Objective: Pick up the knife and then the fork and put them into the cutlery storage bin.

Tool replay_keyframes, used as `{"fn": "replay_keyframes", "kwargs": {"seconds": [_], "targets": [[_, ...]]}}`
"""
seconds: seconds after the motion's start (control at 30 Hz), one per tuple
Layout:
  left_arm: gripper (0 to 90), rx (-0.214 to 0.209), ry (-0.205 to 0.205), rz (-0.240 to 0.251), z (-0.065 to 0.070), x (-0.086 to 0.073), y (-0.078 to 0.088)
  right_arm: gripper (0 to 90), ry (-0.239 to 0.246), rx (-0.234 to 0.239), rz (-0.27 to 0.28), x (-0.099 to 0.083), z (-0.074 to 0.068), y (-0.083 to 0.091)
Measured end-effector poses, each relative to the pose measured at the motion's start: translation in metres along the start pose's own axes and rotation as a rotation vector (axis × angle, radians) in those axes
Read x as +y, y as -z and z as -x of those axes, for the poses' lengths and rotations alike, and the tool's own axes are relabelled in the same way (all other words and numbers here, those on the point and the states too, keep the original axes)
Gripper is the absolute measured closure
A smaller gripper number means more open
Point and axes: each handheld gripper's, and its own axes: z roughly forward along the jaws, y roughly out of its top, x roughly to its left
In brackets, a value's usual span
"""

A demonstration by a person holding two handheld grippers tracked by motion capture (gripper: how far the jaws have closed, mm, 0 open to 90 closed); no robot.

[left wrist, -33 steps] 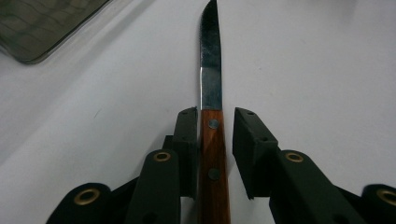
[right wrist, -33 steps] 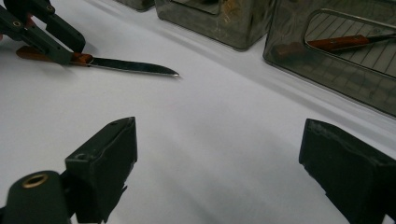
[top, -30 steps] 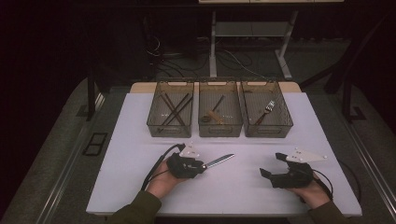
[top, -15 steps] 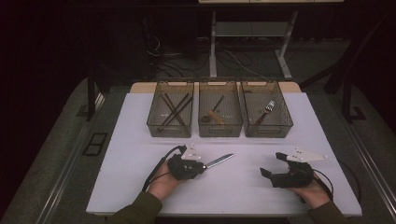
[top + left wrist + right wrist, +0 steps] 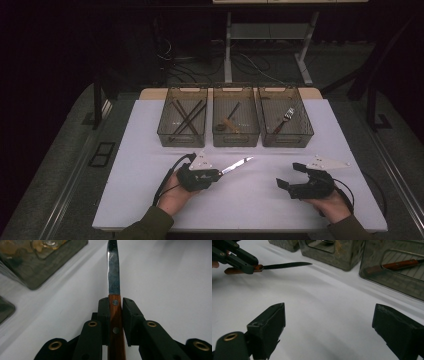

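Observation:
A knife [image 5: 237, 164] with a brown wooden handle and a steel blade is held just above the white table, blade pointing right and toward the trays. My left gripper [image 5: 217, 173] is shut on its handle. In the left gripper view both black pads clamp the riveted handle [image 5: 115, 322] and the blade [image 5: 113, 277] runs straight ahead. My right gripper [image 5: 289, 175] rests low at the front right, open, with only bare table between its jaws [image 5: 329, 315]. From there the knife [image 5: 284, 265] and the left gripper [image 5: 249, 266] show at the upper left.
Three smoky see-through trays stand in a row at the back of the white table [image 5: 150, 200]. The left tray [image 5: 182, 141] holds dark sticks, the middle tray [image 5: 236, 142] wooden utensils, and the right tray [image 5: 287, 141] a brown-handled piece of cutlery. Cables trail from both grippers.

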Motion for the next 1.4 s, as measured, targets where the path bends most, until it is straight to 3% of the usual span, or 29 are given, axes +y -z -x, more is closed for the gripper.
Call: {"fn": "replay_keyframes", "kwargs": {"seconds": [0.27,0.47,0.57,0.9,1.4], "targets": [[76.9,-0.004,0.015,0.077,0.007,0.010,0.006,15.0,0.007,0.081,0.010,0.012,-0.009,-0.003],[76.8,-0.015,0.012,0.099,0.011,0.017,0.004,16.9,0.001,0.103,0.014,0.021,-0.016,-0.012],[76.8,-0.013,0.010,0.108,0.013,0.021,0.001,24.1,0.011,0.115,0.013,0.024,-0.019,-0.017],[76.8,-0.028,-0.003,0.144,0.021,0.035,-0.009,34.7,-0.034,0.193,0.028,0.034,-0.022,-0.032],[76.8,-0.023,-0.014,0.163,0.027,0.036,-0.011,46.7,-0.111,0.299,0.061,0.042,-0.029,-0.050]]}}
